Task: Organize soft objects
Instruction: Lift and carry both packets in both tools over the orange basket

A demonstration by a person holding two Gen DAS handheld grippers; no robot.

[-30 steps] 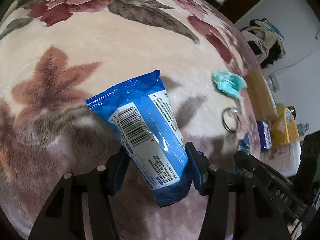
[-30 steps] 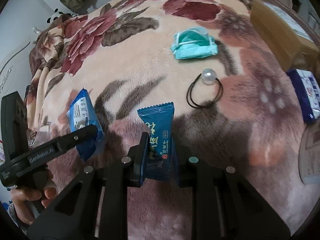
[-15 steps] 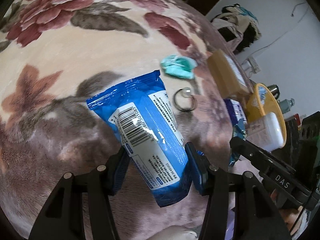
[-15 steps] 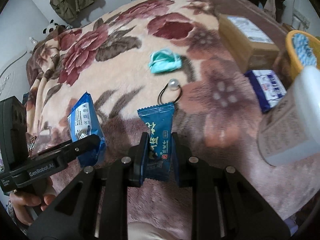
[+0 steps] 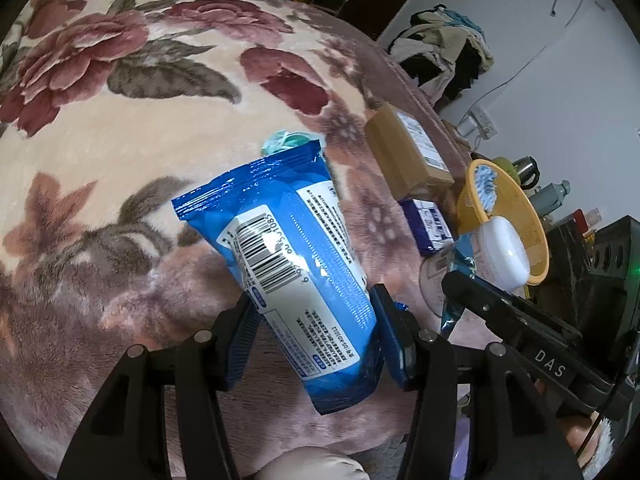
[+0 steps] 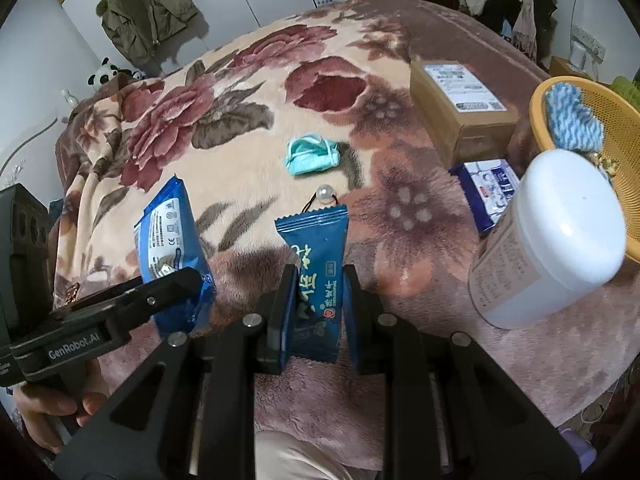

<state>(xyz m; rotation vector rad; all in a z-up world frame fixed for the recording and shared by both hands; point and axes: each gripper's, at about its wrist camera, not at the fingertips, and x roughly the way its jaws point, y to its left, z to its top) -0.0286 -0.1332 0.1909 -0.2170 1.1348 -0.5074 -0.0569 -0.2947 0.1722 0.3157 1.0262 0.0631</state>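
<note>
**Two packets held above the blanket, basket at the right edge**

While both tools hang above the bed, each one is clamped on a packet: the left gripper (image 5: 314, 334) has its blue pads pressed on the lower sides of a glossy blue-and-white plastic wipes pack with a barcode (image 5: 296, 264), and the right gripper (image 6: 316, 312) is closed tight on a small dark-blue foil snack sachet (image 6: 318, 276). Both packets stick up clear of the plush floral blanket (image 6: 240, 148).

The step in hand looks like carrying both to the round yellow mesh basket (image 6: 600, 136) at the blanket's right edge. To do it well, keep the squeeze steady, since the slick film could slide, and pass the tall white-lidded plastic jar (image 6: 556, 236) standing in front of the basket rather than brushing it.

Further out, a crumpled teal face mask (image 6: 314, 156) and a black hair tie with a pearl bead (image 6: 325, 196) lie mid-blanket, apparently awaiting their turn. A brown cardboard box (image 6: 460, 108) and a flat navy tissue pack (image 6: 490, 188) sit near the right edge.

Only the right wrist view shows the hair tie and the whole mask; in the left wrist view the wipes pack hides most of them. The left view alone shows the barcode face.
</note>
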